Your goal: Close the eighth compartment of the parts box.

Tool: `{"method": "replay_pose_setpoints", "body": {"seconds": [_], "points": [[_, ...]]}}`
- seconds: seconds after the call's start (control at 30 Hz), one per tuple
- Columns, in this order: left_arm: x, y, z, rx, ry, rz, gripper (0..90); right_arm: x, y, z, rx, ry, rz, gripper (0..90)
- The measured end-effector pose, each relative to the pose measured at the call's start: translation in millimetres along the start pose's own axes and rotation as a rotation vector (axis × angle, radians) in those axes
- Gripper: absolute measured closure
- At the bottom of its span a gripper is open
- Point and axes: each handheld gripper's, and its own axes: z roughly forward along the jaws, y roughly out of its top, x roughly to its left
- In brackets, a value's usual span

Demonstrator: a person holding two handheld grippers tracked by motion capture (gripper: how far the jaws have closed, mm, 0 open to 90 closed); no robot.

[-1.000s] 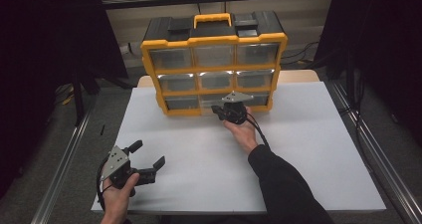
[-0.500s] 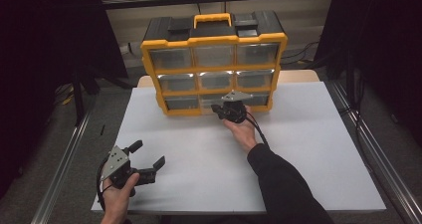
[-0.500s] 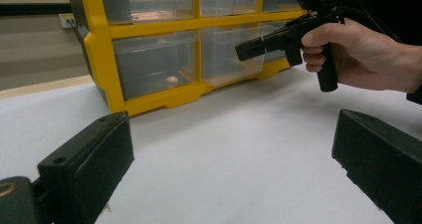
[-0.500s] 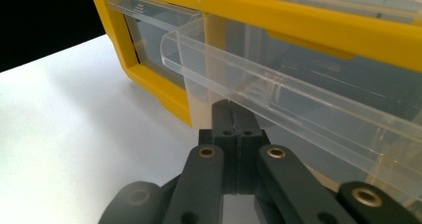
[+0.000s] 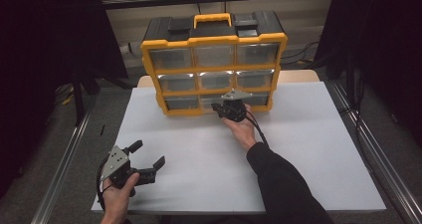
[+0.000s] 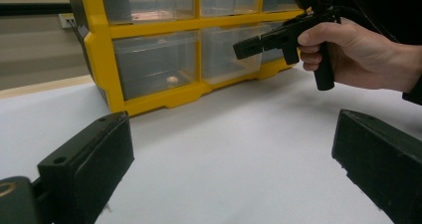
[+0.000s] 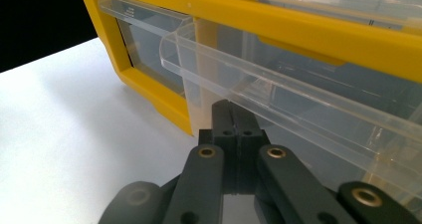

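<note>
A yellow and black organizer (image 5: 214, 59) with clear drawers stands at the back of the white table (image 5: 308, 149). My right gripper (image 5: 215, 106) is shut, its tips at the front of the bottom middle drawer (image 5: 209, 100). In the right gripper view the closed jaws (image 7: 233, 107) sit just under that drawer's clear handle lip (image 7: 298, 109), with nothing seen between them. My left gripper (image 5: 148, 153) rests open near the table's front left, nothing between its jaws (image 6: 231, 119). The left gripper view shows the right gripper (image 6: 238, 49) in a hand before the drawers.
A small tan thing (image 6: 171, 79) lies in the bottom left drawer (image 6: 154, 62). Metal rails (image 5: 64, 159) run along both sides of the table, with dark curtains beyond. A black cable (image 5: 259, 129) trails from the right gripper along the forearm.
</note>
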Motion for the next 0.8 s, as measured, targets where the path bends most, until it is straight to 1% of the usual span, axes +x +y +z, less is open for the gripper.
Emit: {"method": "replay_pose_setpoints", "body": {"seconds": [0.07,0.1,0.13,0.23,0.3,0.4,0.67,0.73,0.8], "points": [[0.2,-0.1,0.2,0.0,-0.006,0.001,2.6,-0.2,0.3,0.2,0.0,0.003,-0.003,90.0],[0.3,0.1,0.2,0.0,-0.003,0.007,2.6,-0.4,0.8,0.3,0.002,0.002,-0.006,90.0],[0.0,0.1,0.1,0.001,-0.003,0.003,2.6,-0.8,1.4,0.3,0.002,-0.004,-0.01,90.0],[0.5,-0.2,0.1,0.001,-0.006,0.003,2.6,-2.3,2.5,0.3,0.002,-0.002,-0.004,90.0],[0.2,-0.1,-0.1,0.003,-0.001,0.003,2.6,-3.4,2.2,0.6,0.001,-0.004,-0.004,90.0],[0.5,-0.1,0.2,0.001,-0.008,0.005,2.6,-3.5,2.4,1.2,0.0,-0.007,-0.004,90.0],[0.0,-0.1,0.1,0.0,-0.002,-0.001,2.6,-4.0,3.6,3.4,0.0,-0.017,-0.002,90.0],[0.9,-0.1,-0.4,0.007,-0.003,0.008,2.6,-3.9,3.7,3.9,-0.001,-0.02,-0.001,90.0],[1.2,-0.2,-0.2,0.007,-0.008,0.007,2.6,-4.0,4.0,4.1,-0.001,-0.018,-0.002,90.0]]}}
